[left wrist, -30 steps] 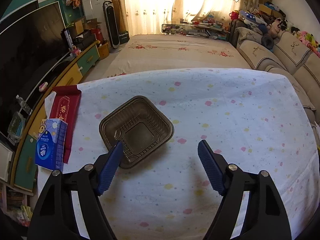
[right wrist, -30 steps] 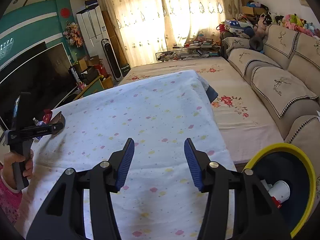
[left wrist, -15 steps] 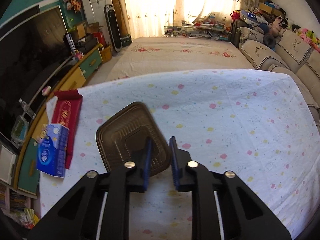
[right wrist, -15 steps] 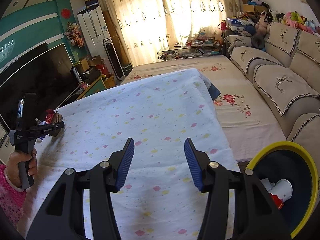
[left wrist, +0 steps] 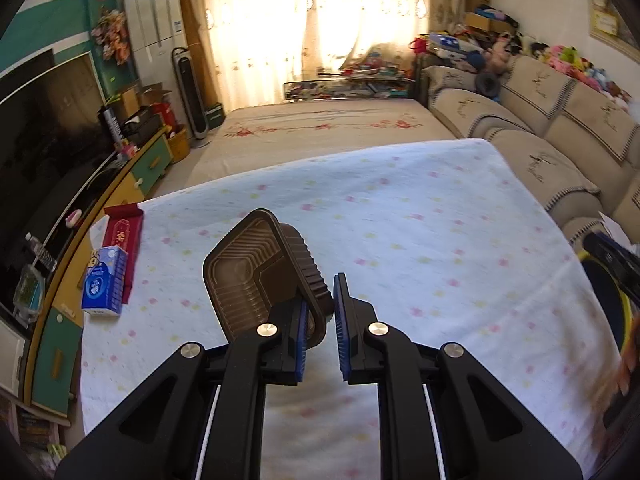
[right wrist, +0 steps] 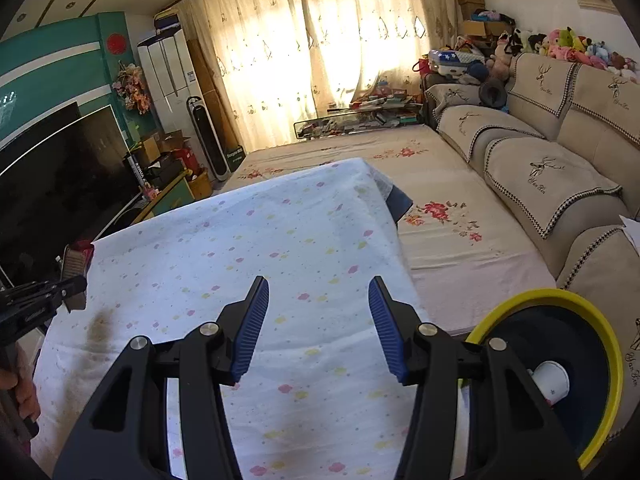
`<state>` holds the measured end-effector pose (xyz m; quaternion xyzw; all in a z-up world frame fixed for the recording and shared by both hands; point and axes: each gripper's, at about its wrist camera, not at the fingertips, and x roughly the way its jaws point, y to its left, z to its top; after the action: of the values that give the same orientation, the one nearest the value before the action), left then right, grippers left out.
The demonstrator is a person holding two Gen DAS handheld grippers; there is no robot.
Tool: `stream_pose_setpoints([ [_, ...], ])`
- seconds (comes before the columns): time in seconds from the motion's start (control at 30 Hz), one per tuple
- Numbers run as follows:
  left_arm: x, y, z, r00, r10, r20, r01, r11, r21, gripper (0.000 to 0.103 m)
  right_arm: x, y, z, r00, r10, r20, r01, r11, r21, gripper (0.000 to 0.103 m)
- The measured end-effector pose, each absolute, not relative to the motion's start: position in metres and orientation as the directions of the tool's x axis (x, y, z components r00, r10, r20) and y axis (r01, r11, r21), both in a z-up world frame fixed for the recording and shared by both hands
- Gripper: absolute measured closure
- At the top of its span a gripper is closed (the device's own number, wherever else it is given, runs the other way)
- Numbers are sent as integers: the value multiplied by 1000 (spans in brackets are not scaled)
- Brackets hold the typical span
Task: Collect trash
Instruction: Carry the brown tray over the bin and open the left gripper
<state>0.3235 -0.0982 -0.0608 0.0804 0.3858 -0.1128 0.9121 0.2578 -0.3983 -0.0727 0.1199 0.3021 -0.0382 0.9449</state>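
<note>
the left gripper (left wrist: 320, 312) is pinching the rim of the brown plastic tray (left wrist: 256, 276), its jaws closing tighter, and is holding it tilted up off the spotted tablecloth (left wrist: 420, 240) (a blue tissue pack (left wrist: 104, 282) is lying near the left edge). the right gripper (right wrist: 318, 320) is hanging over the cloth, jaws spread and empty, beside the yellow-rimmed bin (right wrist: 600, 380).

Left wrist view close over the dotted tablecloth (left wrist: 400, 220), angled down toward the sunlit curtains (left wrist: 300, 20), right wrist view from the table's sofa-side corner, facing likewise, both sharing tablecloth, curtains, television (right wrist: 60, 176), sofa (right wrist: 560, 168).
</note>
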Motion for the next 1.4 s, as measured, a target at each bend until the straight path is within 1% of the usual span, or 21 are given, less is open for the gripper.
stream_pose_setpoints([
  [0.1,296,-125,-56,675,-174,-717,309,949,61,90,252,-406,-64,839,-22,-544,163,964,212,53],
  [0.2,270,-152,-49,668,-219,-711,345,938,36,90,240,-418,-53,845,-42,-533,177,963,203,53],
  [0.3,247,-189,-44,658,-269,-703,404,914,28,90,210,-438,-41,864,-76,-499,200,959,201,48],
  [0.37,234,-216,-42,640,-304,-706,456,890,31,90,185,-454,-35,867,-121,-483,231,957,176,48],
  [0.47,212,-266,-40,594,-374,-712,553,833,24,90,138,-491,-30,856,-223,-467,326,933,152,47],
  [0.6,189,-333,-43,532,-449,-718,657,753,17,90,76,-545,-33,808,-345,-477,467,869,162,45],
  [0.73,169,-402,-50,459,-494,-738,737,676,5,90,31,-583,-39,761,-418,-496,557,813,169,44],
  [0.9,162,-474,-75,378,-495,-783,794,608,-1,90,4,-608,-53,733,-442,-518,598,781,180,43],
  [1.1,174,-536,-118,314,-430,-847,808,589,0,90,-2,-616,-67,736,-411,-538,582,790,193,43],
  [1.17,182,-544,-132,302,-407,-862,803,596,0,90,-2,-617,-69,738,-402,-542,576,793,198,43],
  [1.2,185,-549,-138,300,-390,-870,798,603,5,85,-1,-616,-69,739,-398,-544,574,795,198,43],
  [1.23,187,-554,-143,298,-372,-879,794,607,13,65,-2,-616,-71,738,-396,-546,573,795,198,43],
  [1.27,189,-560,-148,298,-351,-887,787,617,20,50,-2,-617,-72,739,-393,-548,573,795,201,42],
  [1.3,192,-560,-149,303,-347,-888,780,625,22,30,-2,-618,-72,740,-390,-549,571,795,205,42],
  [1.4,193,-559,-150,331,-334,-883,764,643,43,28,-4,-617,-70,744,-381,-550,565,798,211,42],
])
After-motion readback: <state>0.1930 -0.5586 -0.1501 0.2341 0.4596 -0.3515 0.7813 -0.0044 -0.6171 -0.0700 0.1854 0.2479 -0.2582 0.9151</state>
